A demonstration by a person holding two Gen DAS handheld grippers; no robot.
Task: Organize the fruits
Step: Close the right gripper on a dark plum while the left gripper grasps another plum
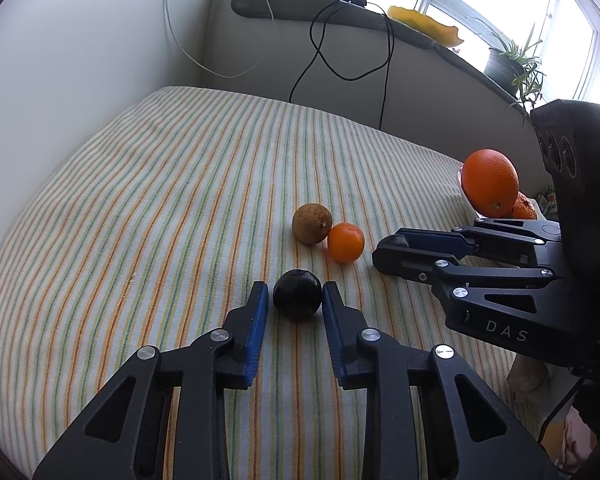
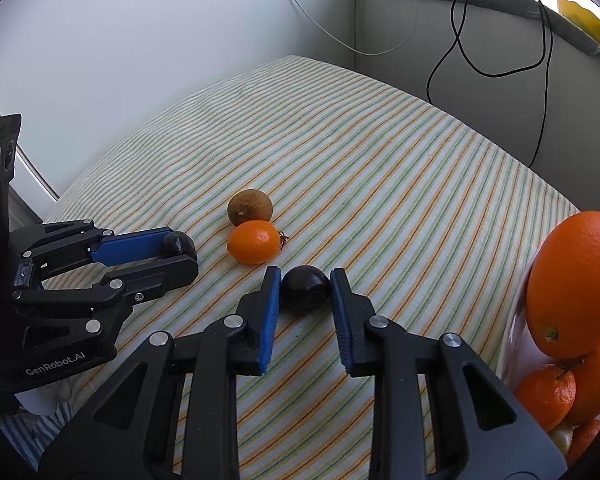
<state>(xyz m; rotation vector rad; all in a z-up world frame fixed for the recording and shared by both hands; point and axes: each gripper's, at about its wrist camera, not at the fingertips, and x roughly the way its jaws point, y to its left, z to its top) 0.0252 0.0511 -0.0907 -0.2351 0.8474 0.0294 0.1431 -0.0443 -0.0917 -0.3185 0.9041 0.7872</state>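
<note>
On the striped cloth below white walls, left claw and right claw each ajar around a dark fruit.

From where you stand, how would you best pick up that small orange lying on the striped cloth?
Grip the small orange across its round middle, left and right sides, coming from the near side in the right wrist view. The brown fruit touches its far side, blocking that; both flanks look free.

A striped cloth-covered table is seen bearing a brown kiwi touching a small orange, with two dark fruits nearer.
</note>
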